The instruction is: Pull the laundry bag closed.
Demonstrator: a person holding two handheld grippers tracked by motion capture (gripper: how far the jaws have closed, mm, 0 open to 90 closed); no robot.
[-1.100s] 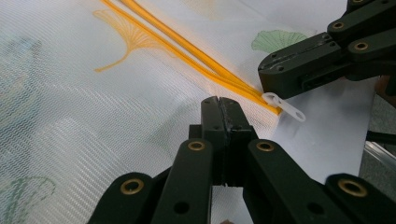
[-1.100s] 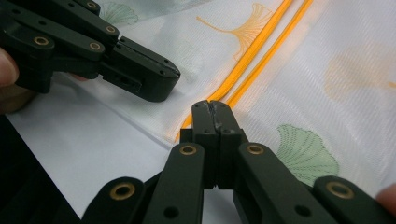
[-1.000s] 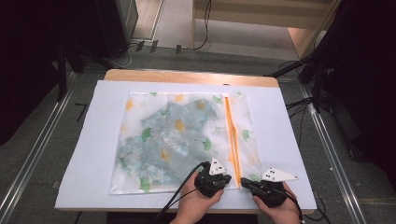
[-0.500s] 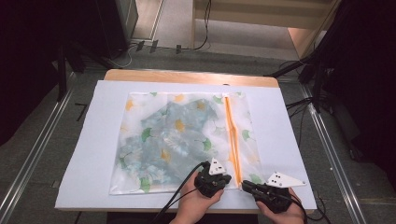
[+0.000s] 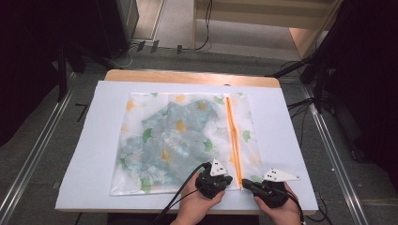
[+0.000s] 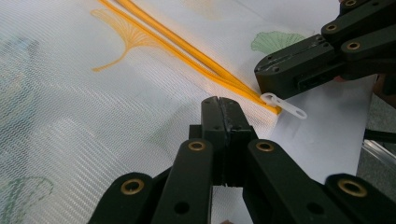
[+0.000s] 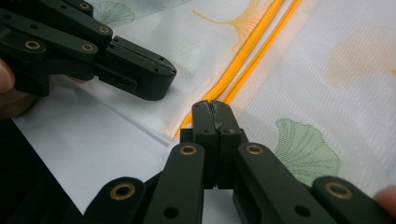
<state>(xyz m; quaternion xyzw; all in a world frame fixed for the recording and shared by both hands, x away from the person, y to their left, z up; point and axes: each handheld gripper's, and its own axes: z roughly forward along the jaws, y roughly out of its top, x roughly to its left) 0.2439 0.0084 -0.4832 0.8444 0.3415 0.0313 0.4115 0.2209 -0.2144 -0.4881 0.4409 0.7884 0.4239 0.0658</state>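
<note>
At near edge, left gripper: jaws pressed together on the mesh bag's near hem, just left of the zipper end.
Right gripper: jaws shut at the zipper's near end; whether they pinch the white zipper pull cannot be told.
Hands: one holds each gripper at the table's near edge.
Mesh bag: translucent, leaf-printed, lying flat on the white sheet; bluish contents show through.
Orange zipper: runs near to far along the bag's right side.
Table: wooden rim shows beyond the sheet.
</note>
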